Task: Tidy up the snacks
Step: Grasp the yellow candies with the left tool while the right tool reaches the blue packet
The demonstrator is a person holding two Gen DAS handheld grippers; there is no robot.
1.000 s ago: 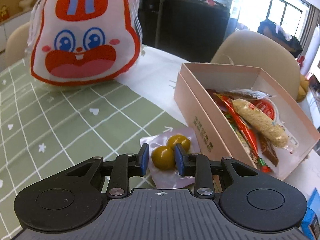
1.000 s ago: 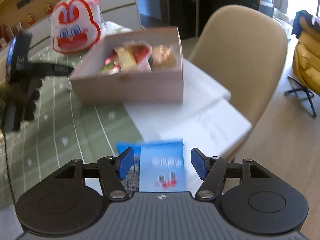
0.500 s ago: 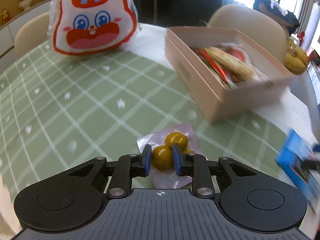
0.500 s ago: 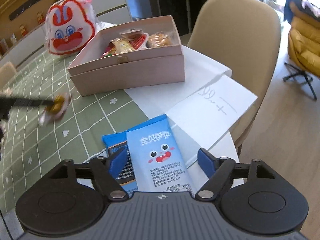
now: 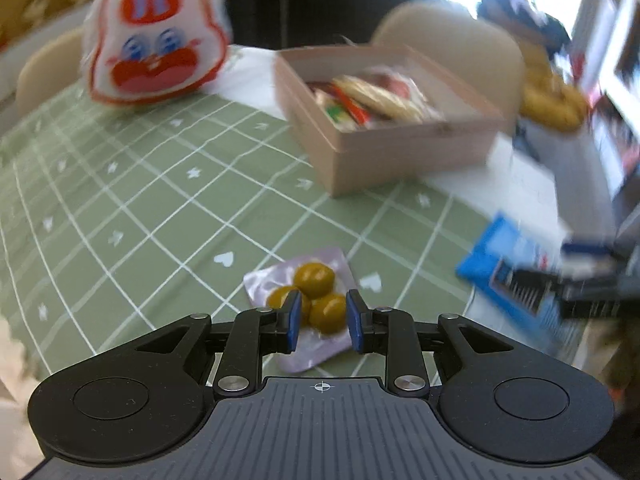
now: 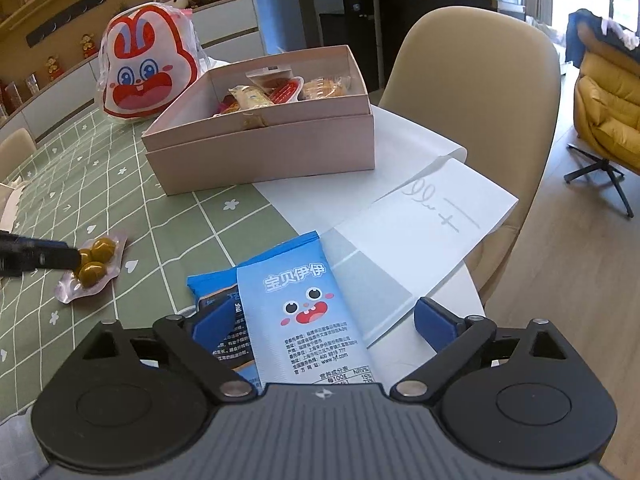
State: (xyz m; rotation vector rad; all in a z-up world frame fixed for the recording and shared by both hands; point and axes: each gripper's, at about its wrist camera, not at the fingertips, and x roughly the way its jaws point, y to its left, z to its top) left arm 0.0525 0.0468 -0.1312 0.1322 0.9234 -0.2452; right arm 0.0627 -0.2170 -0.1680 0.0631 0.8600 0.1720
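Note:
A clear packet of three olive-green balls (image 5: 308,296) lies on the green checked tablecloth (image 5: 132,200); it also shows in the right wrist view (image 6: 94,266). My left gripper (image 5: 322,318) is narrowly open around its near ball, which fills most of the gap. A pink snack box (image 6: 260,140) holds several wrapped snacks; it also shows in the left wrist view (image 5: 400,148). My right gripper (image 6: 324,320) is wide open over two blue snack packets (image 6: 304,308) at the table's near edge.
A rabbit-face bag (image 6: 148,68) stands behind the box. White papers (image 6: 420,216) lie right of the box, hanging over the table edge. A beige chair (image 6: 476,80) stands beyond. A white tissue (image 6: 10,204) lies at the far left.
My left gripper drew back from the box with the packet, then its fingers parted a little. My right gripper opened wider and settled over the blue packets.

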